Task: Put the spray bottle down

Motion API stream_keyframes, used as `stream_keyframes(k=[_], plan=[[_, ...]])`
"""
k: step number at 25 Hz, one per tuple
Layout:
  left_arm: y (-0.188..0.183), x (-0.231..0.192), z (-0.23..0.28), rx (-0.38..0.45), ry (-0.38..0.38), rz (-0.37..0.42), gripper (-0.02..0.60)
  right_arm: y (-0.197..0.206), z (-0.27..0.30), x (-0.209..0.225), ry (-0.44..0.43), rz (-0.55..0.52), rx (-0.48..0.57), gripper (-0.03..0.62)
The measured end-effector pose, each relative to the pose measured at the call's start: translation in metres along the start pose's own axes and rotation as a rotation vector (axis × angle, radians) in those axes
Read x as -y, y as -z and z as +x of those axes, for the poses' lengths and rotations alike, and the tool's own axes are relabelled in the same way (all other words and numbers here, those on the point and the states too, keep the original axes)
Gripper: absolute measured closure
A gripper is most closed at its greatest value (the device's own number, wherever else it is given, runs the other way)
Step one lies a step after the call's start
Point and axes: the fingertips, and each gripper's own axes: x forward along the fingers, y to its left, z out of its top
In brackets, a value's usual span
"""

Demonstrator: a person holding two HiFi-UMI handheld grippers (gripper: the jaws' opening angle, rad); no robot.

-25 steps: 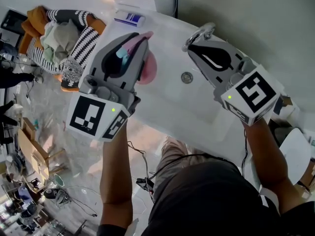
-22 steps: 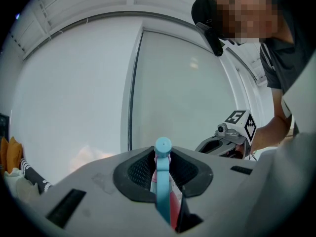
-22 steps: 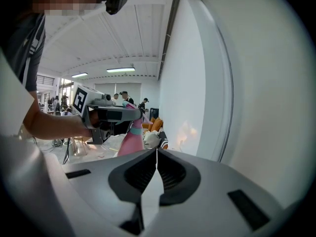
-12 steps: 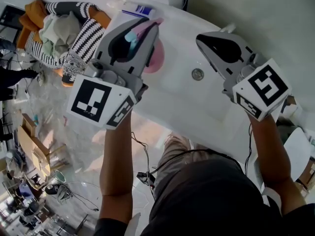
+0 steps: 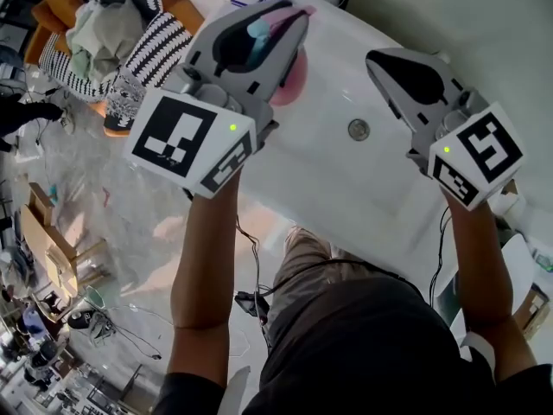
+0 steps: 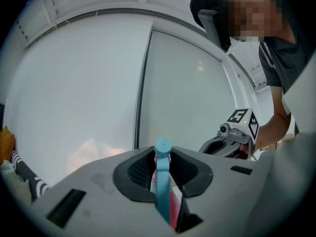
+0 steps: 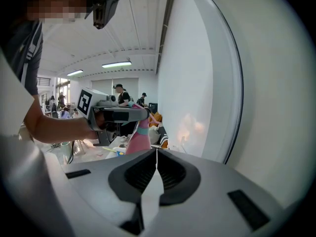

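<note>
left claw (image 5: 296, 14) with spray bottle (image 5: 295, 81): moved farther across sink (image 5: 333, 175) | right claw (image 5: 373, 57): moved likewise

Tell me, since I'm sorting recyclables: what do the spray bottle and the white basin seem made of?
The spray bottle looks plastic: smooth pink body, light-blue moulded trigger head. The basin looks like glazed ceramic or acrylic, which I cannot tell: white and smooth, with a soft sheen around its shiny metal drain.

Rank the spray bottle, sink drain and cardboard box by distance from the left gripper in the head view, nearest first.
1. spray bottle, clamped in the left gripper.
2. sink drain, to its right.
3. cardboard box, on the floor, lower left.
</note>
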Motion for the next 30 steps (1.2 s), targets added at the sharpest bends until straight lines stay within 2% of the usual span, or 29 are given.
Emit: stream_keyframes(k=[19, 30], plan=[[0.027, -0.05, 0.007, -0.007, -0.004, -0.026, 0.517, -0.021, 0.057, -0.007, -0.073, 0.025, 0.004, 0.585], [0.049, -0.083, 0.011, -0.009, -0.015, -0.039, 0.517, -0.018, 0.093, -0.009, -0.111, 0.048, -0.01, 0.585]])
